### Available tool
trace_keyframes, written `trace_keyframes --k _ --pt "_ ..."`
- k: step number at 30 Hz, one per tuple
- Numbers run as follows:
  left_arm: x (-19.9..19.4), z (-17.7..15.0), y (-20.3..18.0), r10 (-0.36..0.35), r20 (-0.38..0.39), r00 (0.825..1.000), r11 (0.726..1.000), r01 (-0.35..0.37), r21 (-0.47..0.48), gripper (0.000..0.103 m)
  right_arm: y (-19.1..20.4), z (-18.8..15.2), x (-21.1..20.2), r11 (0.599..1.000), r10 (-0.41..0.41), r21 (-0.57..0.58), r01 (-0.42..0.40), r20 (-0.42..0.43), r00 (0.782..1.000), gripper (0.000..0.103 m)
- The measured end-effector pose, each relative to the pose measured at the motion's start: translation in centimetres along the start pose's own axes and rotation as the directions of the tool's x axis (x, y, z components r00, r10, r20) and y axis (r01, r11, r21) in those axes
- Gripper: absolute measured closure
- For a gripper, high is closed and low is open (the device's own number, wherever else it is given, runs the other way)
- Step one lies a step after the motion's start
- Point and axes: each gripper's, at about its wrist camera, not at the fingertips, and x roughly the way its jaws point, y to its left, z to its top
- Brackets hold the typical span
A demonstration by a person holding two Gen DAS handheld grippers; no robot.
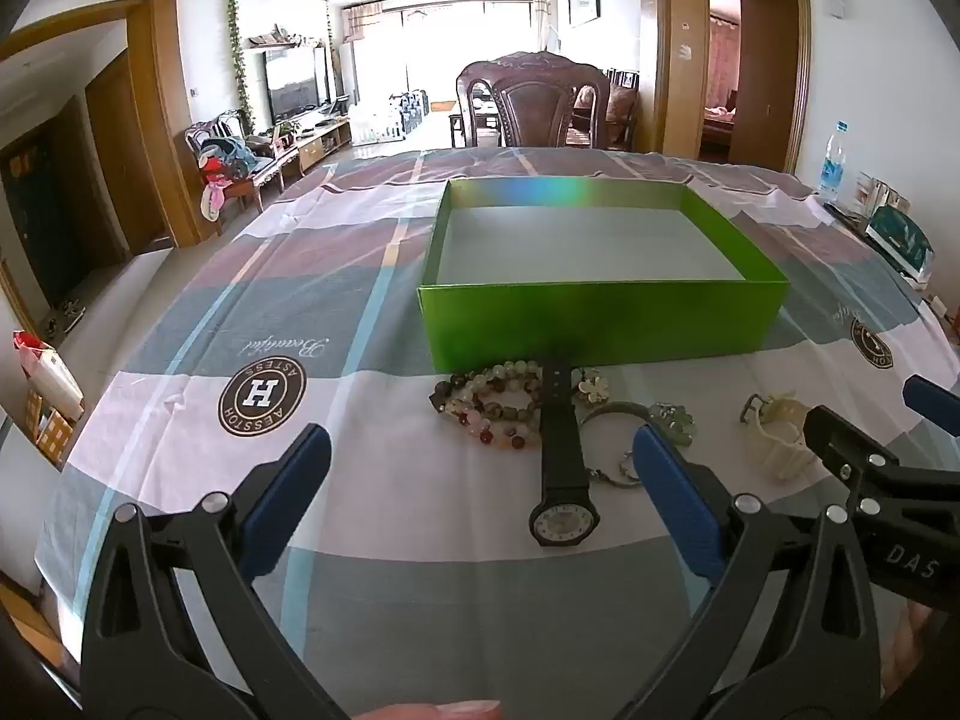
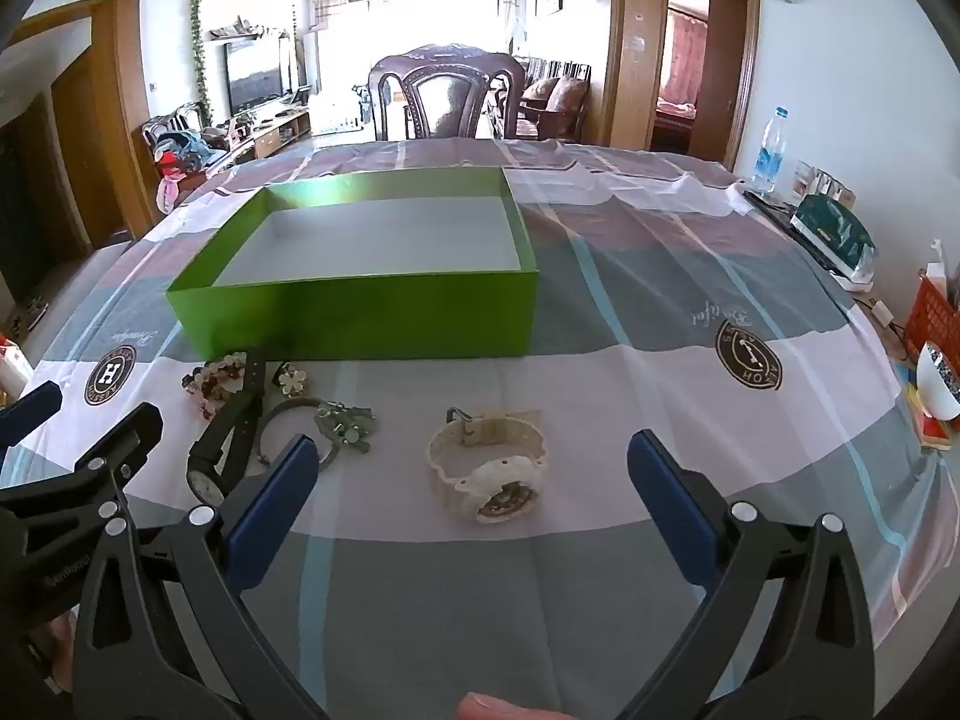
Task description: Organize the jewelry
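Note:
An empty green box [image 1: 606, 318] [image 2: 372, 312] stands on the checked tablecloth. In front of it lie beaded bracelets [image 1: 492, 402] [image 2: 216, 384], a black watch [image 1: 561, 462] [image 2: 231, 426], a flower clip [image 1: 591, 387] [image 2: 292, 379], a thin bangle with a clover charm [image 1: 672, 420] [image 2: 345, 423] and a cream watch [image 1: 777, 438] [image 2: 489, 468]. My left gripper [image 1: 480, 462] is open above the cloth, with the black watch's face between its fingers but untouched. Open too, my right gripper [image 2: 474, 462] frames the cream watch without touching it.
A carved wooden chair [image 1: 531, 102] stands behind the far table edge. At the right edge are a water bottle [image 2: 770, 150], a dark green packet [image 2: 834, 237], a red basket [image 2: 933, 318] and a white bowl [image 2: 939, 381]. A thumb tip shows at the bottom of both views.

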Motion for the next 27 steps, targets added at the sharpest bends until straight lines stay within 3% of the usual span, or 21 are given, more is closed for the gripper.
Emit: trace_keyframes --k 27 --pt "-0.02 0.0 0.02 0.001 0.0 1.0 1.0 -0.001 -0.001 0.003 0.39 0.0 0.14 1.0 0.014 0.005 -0.014 -0.003 1.0 0.002"
